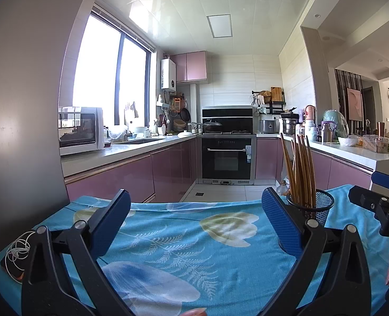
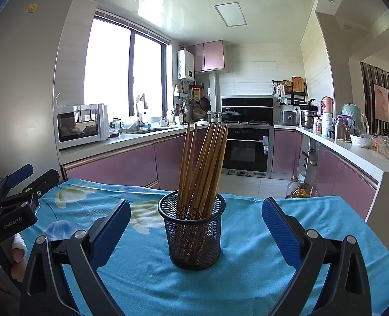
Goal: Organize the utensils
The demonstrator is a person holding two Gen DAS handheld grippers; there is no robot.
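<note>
A black mesh cup holding a bundle of wooden chopsticks stands upright on a surface draped in a blue floral cloth. The right tool frames the cup, fingers spread wide and clear of it. At far left, the left tool, held in a hand.

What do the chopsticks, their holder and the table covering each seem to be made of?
Chopsticks: probably wood or bamboo, matte tan, patterned lower ends. Holder: likely black metal mesh, see-through grid, solid rim. Table covering: woven fabric, blue floral print, visible weave and creases.
</note>
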